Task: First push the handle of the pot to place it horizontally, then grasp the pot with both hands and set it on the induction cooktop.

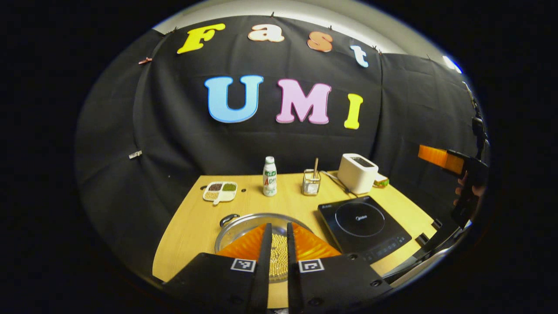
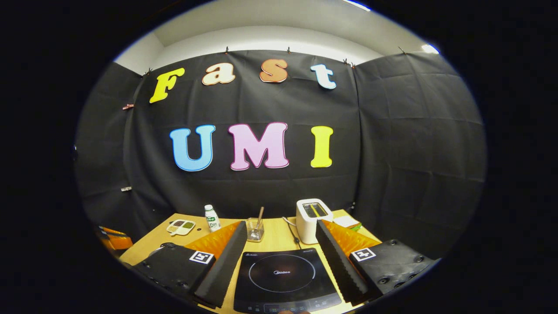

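A round metal pot sits on the wooden table near its front edge, with a small dark loop handle at its left rim. My left gripper hovers over the pot with its fingers drawn close together and nothing between them; through the narrow slit the pot's pale, grainy inside shows. The black induction cooktop lies just right of the pot. My right gripper is wide open above the cooktop, holding nothing. That same right gripper appears at the far right, held by a hand.
At the back of the table stand a divided snack dish, a small white bottle, a glass with a stick and a white toaster with its cord. Black cloth walls close in the booth.
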`<state>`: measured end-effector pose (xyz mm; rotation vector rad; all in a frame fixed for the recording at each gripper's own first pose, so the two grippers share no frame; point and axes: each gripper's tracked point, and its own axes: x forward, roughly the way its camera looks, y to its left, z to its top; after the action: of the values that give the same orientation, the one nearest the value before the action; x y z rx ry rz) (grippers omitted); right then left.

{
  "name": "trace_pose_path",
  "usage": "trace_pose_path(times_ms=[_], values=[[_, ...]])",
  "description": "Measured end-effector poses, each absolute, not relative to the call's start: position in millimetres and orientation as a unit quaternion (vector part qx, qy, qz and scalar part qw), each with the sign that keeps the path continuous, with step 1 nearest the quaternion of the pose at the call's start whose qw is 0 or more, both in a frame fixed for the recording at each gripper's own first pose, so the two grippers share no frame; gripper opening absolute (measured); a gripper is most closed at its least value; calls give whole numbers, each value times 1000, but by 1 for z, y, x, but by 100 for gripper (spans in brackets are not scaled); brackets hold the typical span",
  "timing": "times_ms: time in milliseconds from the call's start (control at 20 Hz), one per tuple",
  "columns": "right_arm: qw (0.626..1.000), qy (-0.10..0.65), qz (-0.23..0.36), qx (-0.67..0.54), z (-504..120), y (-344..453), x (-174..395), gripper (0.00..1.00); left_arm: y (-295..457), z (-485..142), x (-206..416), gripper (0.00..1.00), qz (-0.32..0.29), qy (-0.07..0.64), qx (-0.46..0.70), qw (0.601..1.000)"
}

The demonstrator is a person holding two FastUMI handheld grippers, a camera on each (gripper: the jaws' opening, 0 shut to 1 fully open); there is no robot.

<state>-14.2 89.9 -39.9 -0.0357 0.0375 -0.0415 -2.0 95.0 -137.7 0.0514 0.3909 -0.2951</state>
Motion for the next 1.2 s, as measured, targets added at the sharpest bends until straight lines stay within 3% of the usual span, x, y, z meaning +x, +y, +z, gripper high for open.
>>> trace_pose_path(times_ms=[50, 350, 700, 1200], values=[[999, 27, -12, -16, -45, 92, -11, 98, 92, -151, -8, 16, -152, 216, 30, 964], [999, 27, 32, -17, -45, 99, -4, 98, 81, -213, -31, 5, -166, 304, 57, 936], [995, 52, 79, -27, -61, 101, -8, 98, 72, -296, -44, 5, -178, 408, 17, 895], [998, 52, 40, -18, -57, 58, -2, 98, 54, -341, -42, 5, -212, 435, 117, 867]])
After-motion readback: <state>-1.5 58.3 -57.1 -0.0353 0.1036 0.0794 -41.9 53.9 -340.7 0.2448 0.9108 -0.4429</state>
